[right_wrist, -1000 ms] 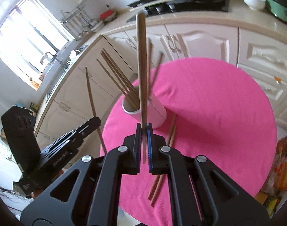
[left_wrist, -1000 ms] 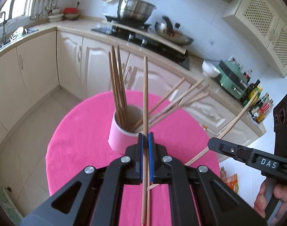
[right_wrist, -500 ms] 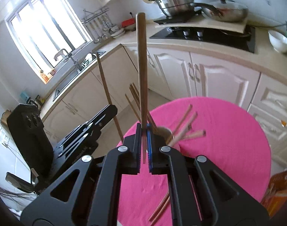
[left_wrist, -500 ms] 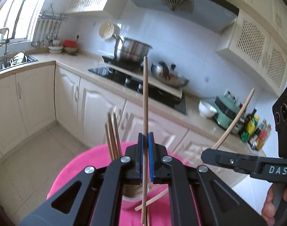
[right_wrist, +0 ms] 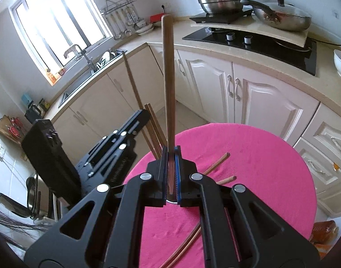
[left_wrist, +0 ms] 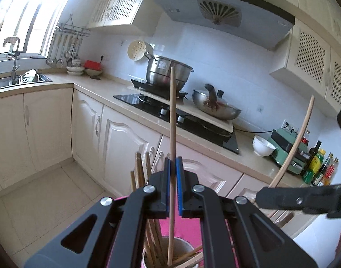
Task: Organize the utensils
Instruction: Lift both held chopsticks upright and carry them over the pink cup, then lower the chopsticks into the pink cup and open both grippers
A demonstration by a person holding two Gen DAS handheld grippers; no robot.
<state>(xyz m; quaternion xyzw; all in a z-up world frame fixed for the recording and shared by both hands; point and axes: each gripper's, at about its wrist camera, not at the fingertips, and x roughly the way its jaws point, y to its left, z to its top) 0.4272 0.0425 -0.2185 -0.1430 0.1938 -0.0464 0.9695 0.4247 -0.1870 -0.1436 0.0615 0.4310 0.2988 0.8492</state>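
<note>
My left gripper (left_wrist: pixel 173 174) is shut on a light wooden chopstick (left_wrist: pixel 172 120) held upright, its lower end dipping into the pink cup (left_wrist: pixel 183 255) that holds several chopsticks. My right gripper (right_wrist: pixel 170 163) is shut on a darker wooden chopstick (right_wrist: pixel 168 78), also upright, just above the cup, which is mostly hidden behind its jaws. The right gripper also shows in the left wrist view (left_wrist: pixel 300 198) with its chopstick (left_wrist: pixel 293 143) slanting up. The left gripper shows at the left of the right wrist view (right_wrist: pixel 116 151).
The cup stands on a round table with a pink cloth (right_wrist: pixel 259 167). Loose chopsticks (right_wrist: pixel 186 245) lie on the cloth near the right gripper. Kitchen cabinets, a hob with a pot (left_wrist: pixel 166 73) and a sink (left_wrist: pixel 18 80) surround the table.
Both grippers have tilted upward and come closer over the cup, each still gripping its chopstick. The left chopstick's lower end now sits inside the cup.
</note>
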